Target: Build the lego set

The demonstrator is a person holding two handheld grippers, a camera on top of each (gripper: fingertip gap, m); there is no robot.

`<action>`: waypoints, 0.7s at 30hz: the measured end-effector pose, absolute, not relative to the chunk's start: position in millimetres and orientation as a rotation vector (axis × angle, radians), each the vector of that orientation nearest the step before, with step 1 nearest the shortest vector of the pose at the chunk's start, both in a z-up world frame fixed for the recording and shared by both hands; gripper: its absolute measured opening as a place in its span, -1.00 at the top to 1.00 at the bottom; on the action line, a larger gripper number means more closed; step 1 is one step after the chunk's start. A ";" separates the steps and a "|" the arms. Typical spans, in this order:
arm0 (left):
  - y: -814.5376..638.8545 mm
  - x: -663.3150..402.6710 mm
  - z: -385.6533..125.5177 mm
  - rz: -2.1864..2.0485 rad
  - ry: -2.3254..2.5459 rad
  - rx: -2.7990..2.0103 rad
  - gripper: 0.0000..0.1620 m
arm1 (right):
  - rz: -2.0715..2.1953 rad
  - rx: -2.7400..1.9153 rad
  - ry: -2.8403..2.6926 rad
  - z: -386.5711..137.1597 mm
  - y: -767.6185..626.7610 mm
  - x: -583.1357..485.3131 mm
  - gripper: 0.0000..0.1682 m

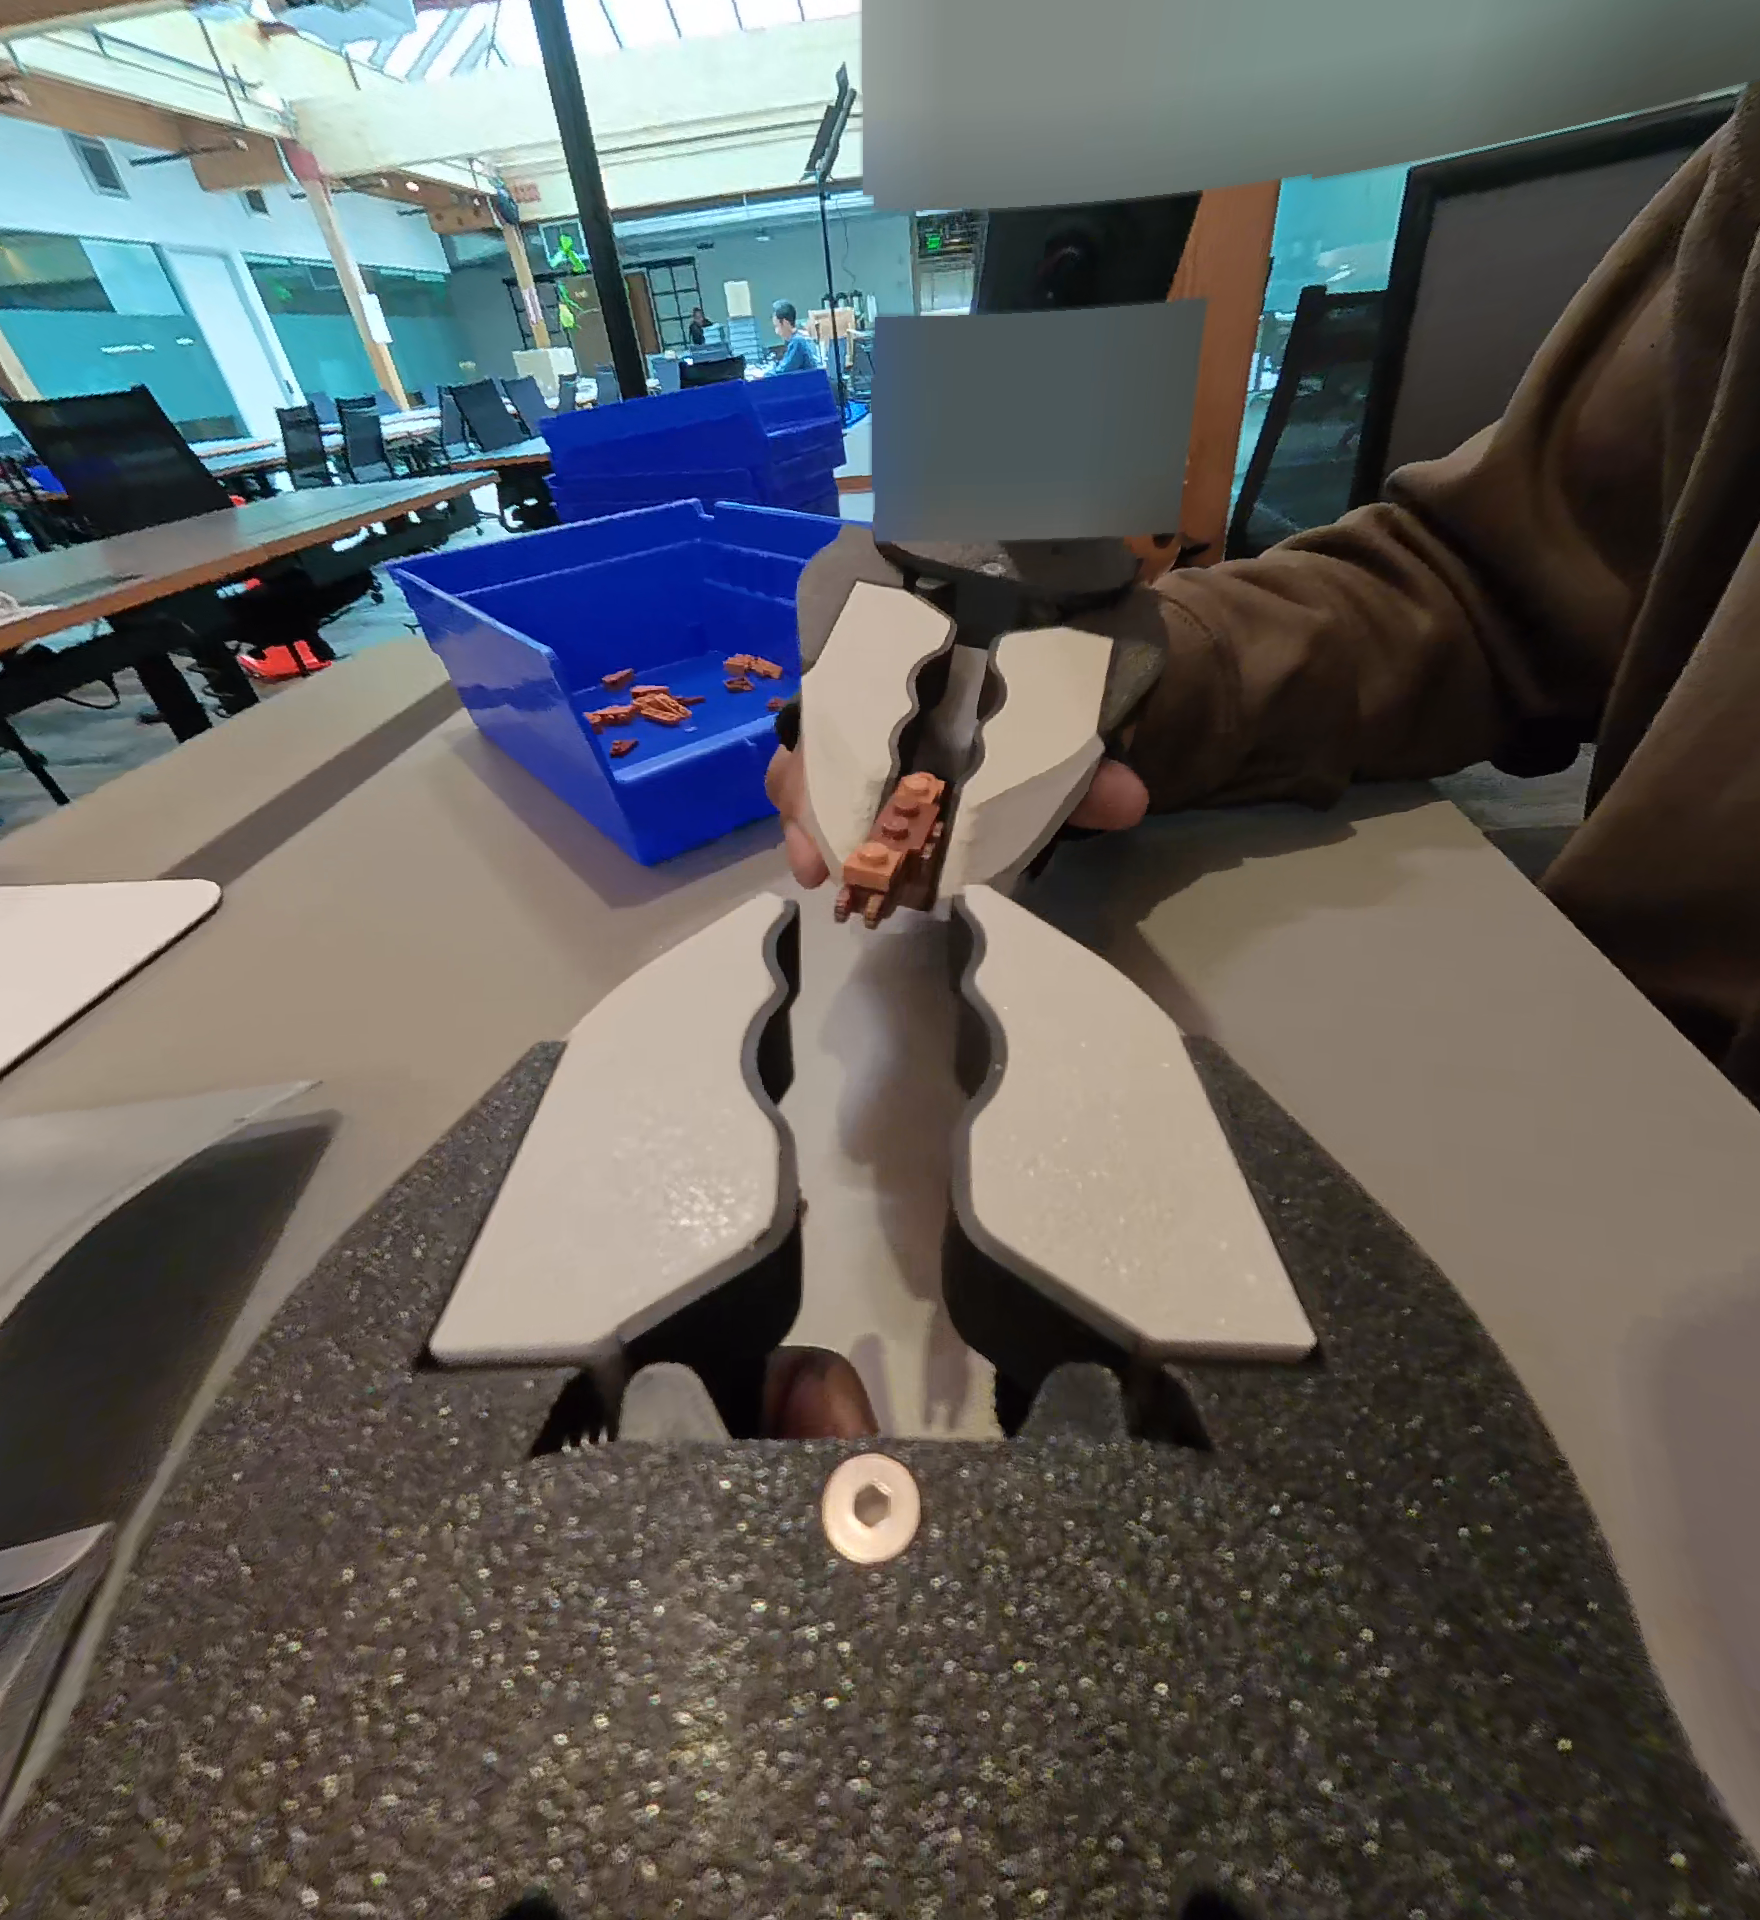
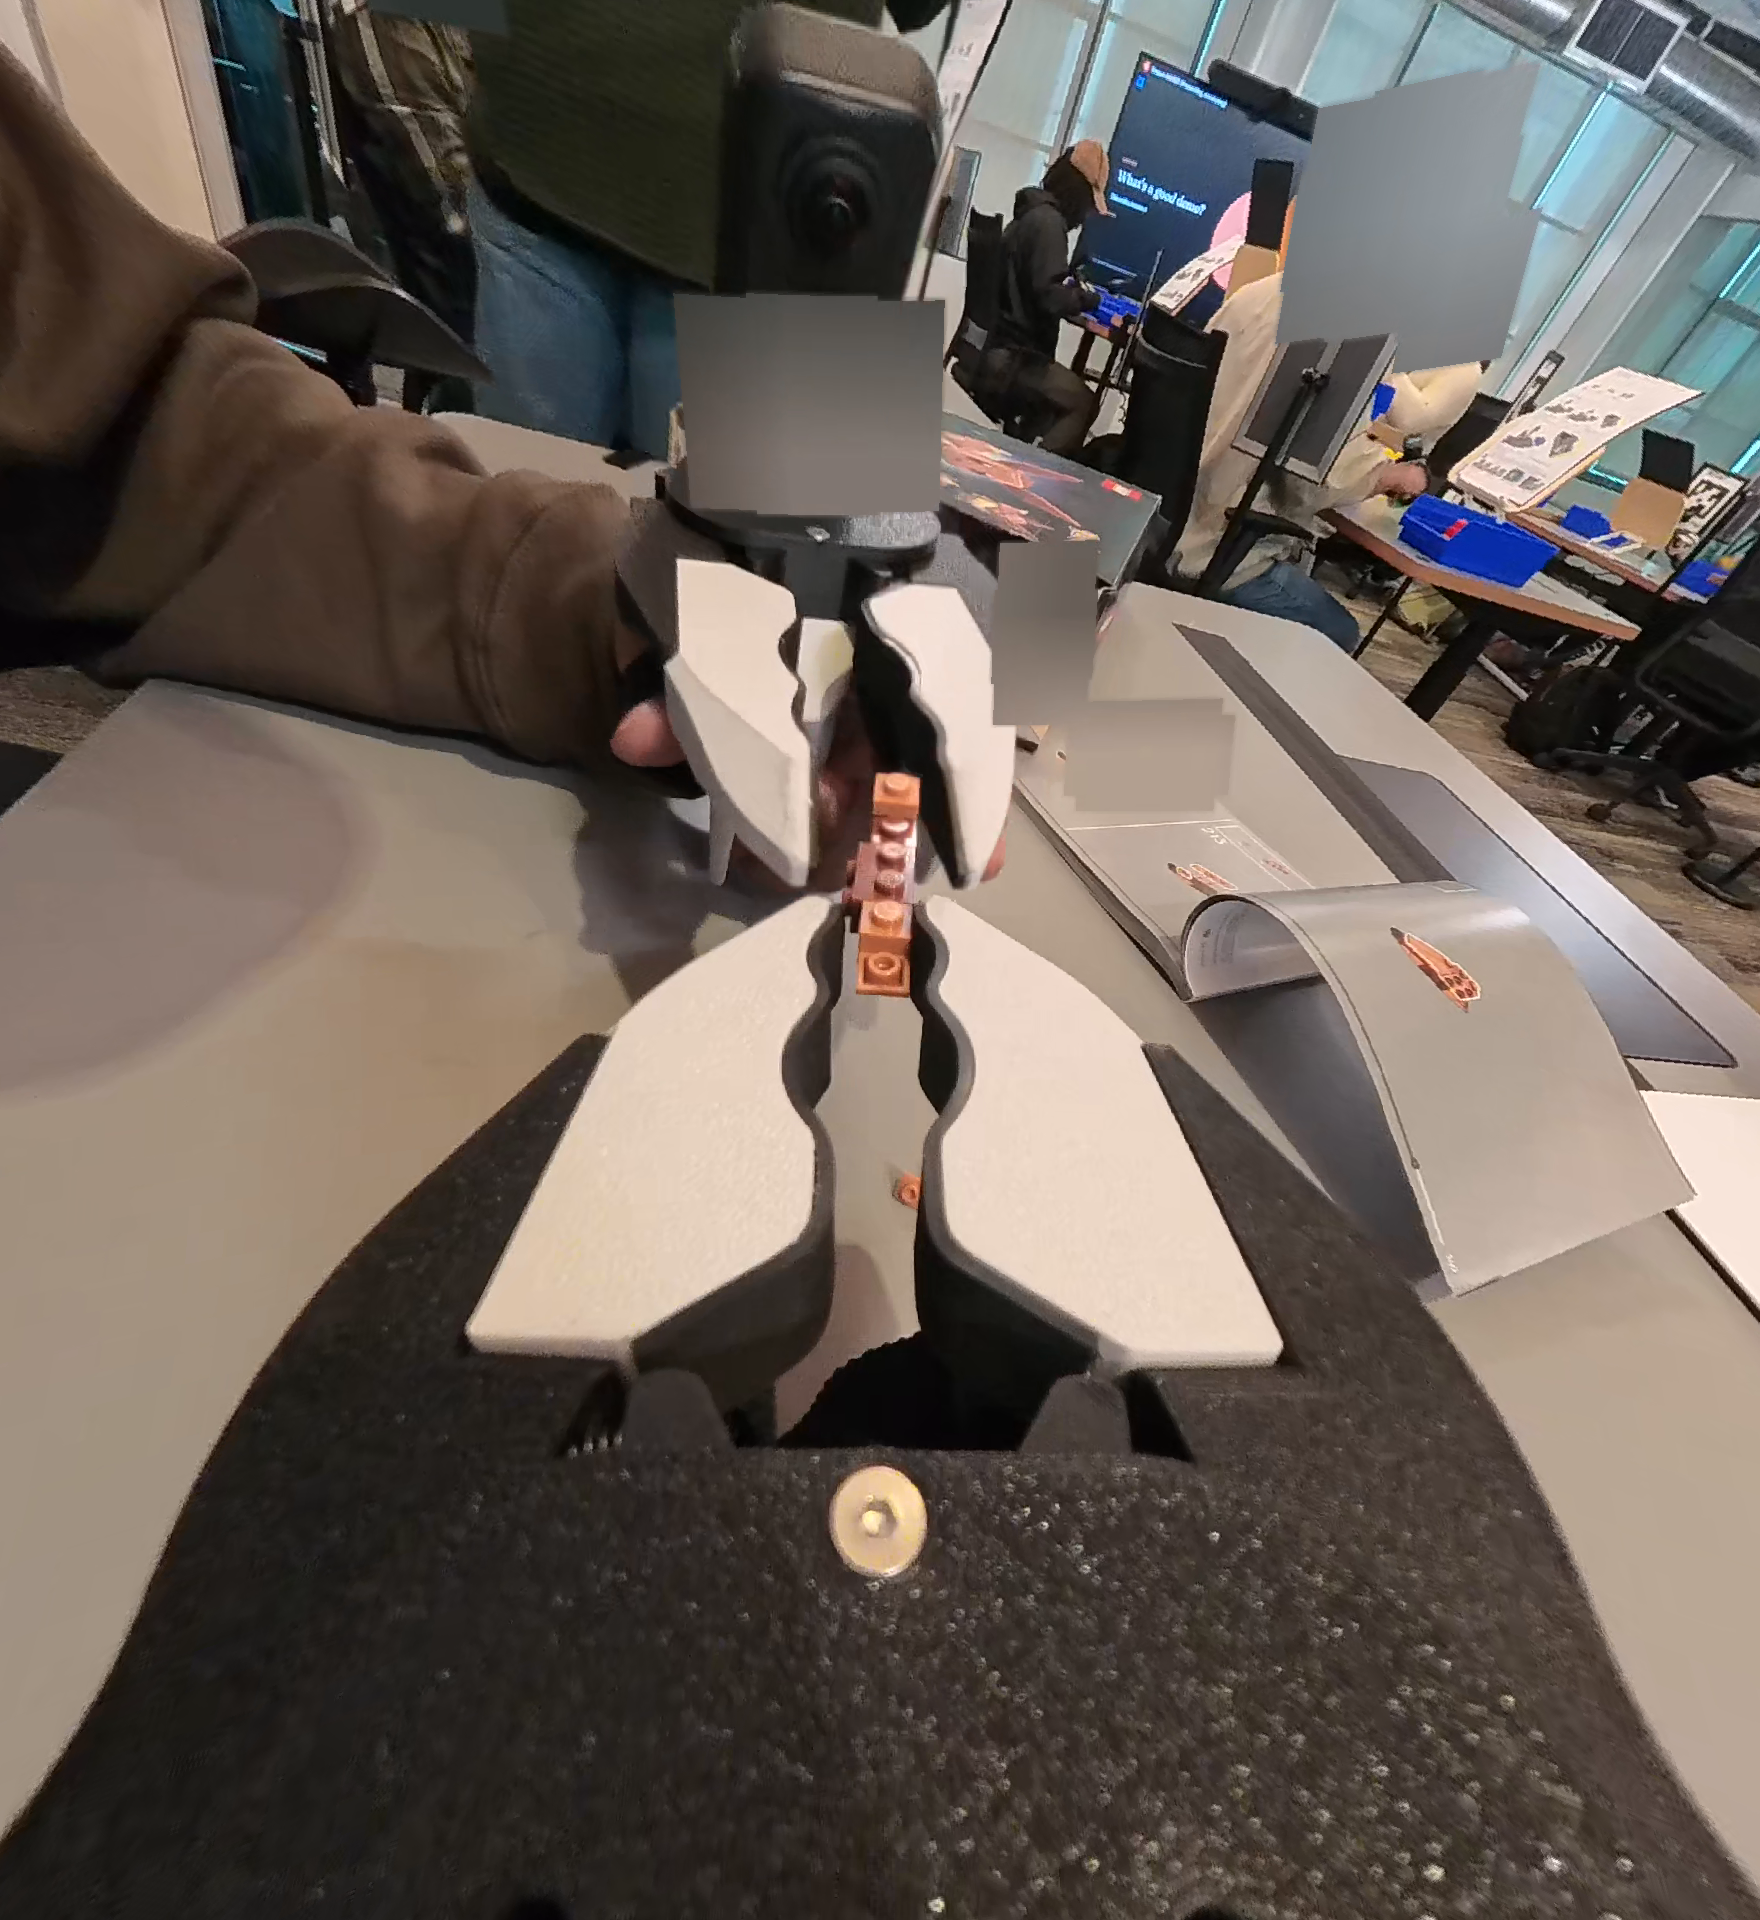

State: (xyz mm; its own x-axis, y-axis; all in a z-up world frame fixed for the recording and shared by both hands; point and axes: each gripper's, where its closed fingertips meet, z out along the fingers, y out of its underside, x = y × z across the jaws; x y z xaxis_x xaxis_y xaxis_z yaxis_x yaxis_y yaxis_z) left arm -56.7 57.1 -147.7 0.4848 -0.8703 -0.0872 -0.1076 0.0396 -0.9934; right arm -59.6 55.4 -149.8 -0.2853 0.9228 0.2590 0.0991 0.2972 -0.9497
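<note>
A small brown lego assembly (image 1: 897,836) of stacked studded plates is held up above the grey table (image 1: 1375,1039). My right gripper (image 2: 881,920) is shut on its near end (image 2: 881,966). In the left wrist view the right gripper (image 1: 902,883) faces me with the assembly sticking out of its tips. My left gripper (image 1: 881,914) is open, its fingertips just either side of the assembly's free end, not closed on it. In the right wrist view the left gripper (image 2: 881,873) stands opposite, straddling the far end of the assembly.
A blue bin (image 1: 543,665) holding several loose brown pieces (image 1: 647,709) stands on the table behind the grippers. An open instruction booklet (image 2: 1375,987) lies to the right. One small brown piece (image 2: 907,1190) lies on the table. A white mat (image 1: 76,956) is at the left. Only a small space, under 4 cm, lies between the two pairs of fingers.
</note>
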 end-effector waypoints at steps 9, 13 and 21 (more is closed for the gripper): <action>52.4 -53.4 -145.5 -0.859 0.886 -1.410 0.87 | 1.126 -0.944 -1.657 -153.5 50.9 -60.1 0.87; 50.8 -52.9 -146.7 -0.862 0.903 -1.410 0.88 | 1.134 -0.945 -1.667 -154.8 49.9 -59.7 0.86; 50.7 -53.8 -144.8 -0.845 0.905 -1.402 0.90 | 1.136 -0.944 -1.653 -153.0 52.6 -58.8 0.87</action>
State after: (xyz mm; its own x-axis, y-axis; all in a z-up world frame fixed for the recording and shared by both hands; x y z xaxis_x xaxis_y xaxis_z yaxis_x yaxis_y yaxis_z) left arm -53.8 50.7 -144.8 0.4323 -0.9014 -0.0236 -0.0378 0.0080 -0.9993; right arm -58.8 52.6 -153.0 -0.3113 0.9179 0.2460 0.0998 0.2890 -0.9521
